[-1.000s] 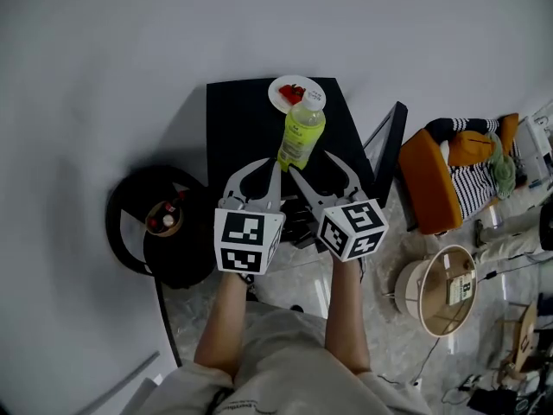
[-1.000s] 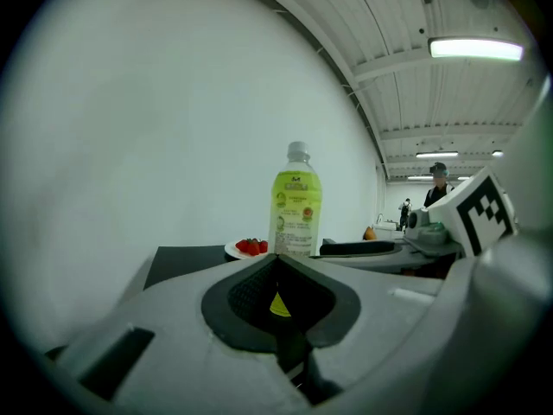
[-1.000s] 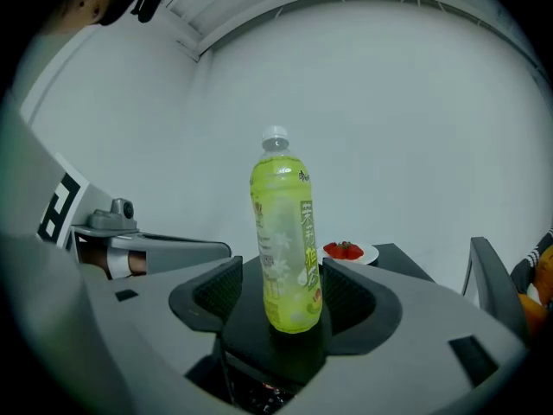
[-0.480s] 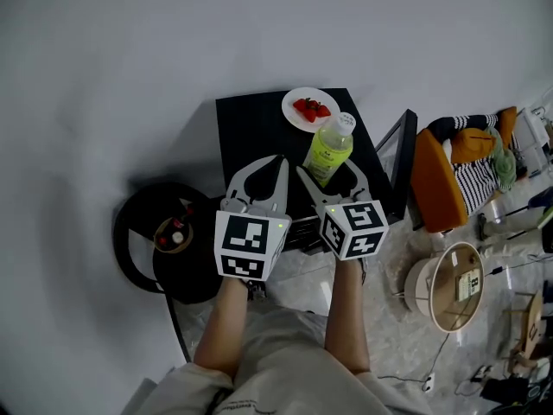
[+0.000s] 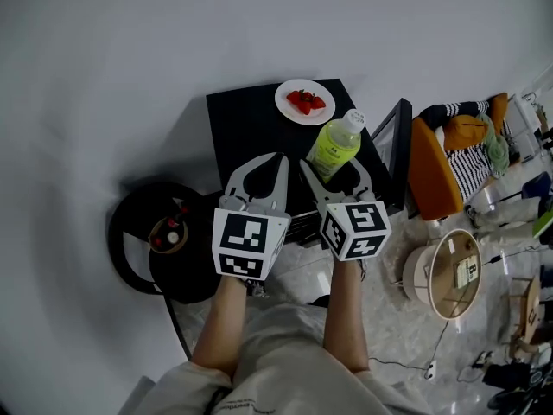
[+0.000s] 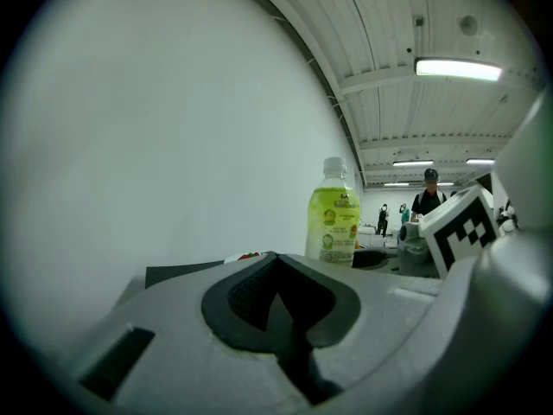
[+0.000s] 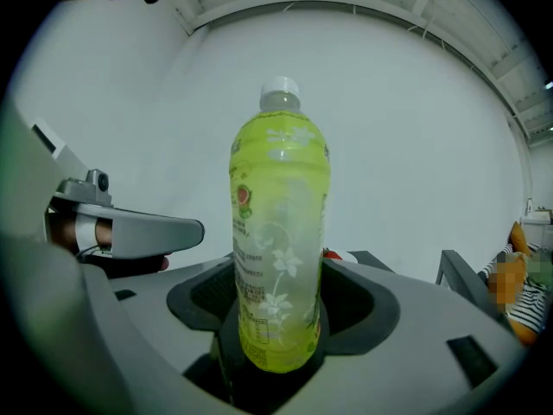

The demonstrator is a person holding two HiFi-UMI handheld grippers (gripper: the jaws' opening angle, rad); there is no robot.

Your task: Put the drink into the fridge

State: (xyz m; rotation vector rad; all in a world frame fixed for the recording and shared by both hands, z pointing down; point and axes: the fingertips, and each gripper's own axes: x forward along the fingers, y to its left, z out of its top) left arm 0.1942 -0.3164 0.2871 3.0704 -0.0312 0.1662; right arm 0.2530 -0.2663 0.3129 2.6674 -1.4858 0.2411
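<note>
We are at pickup: the right gripper (image 5: 332, 168) has just opened its jaws wider, and they straddle the drink (image 5: 335, 147) unclamped. The left gripper (image 5: 278, 161) has its jaws together. Next we squeeze the bottle.

I'm looking at a yellow-green bottle (image 5: 335, 145) wearing a white cap and a white flower print. At twelve o'clock a white plate (image 5: 289, 109) is carrying red fruit (image 5: 308, 102) on a black tabletop (image 5: 246, 124). The left gripper (image 5: 276, 161) and right gripper (image 5: 332, 168) are showing pale grey jaws and black-and-white patterned cubes. At three o'clock an orange seat (image 5: 425, 180) is bearing a black-and-white striped cloth (image 5: 462, 167).
</note>
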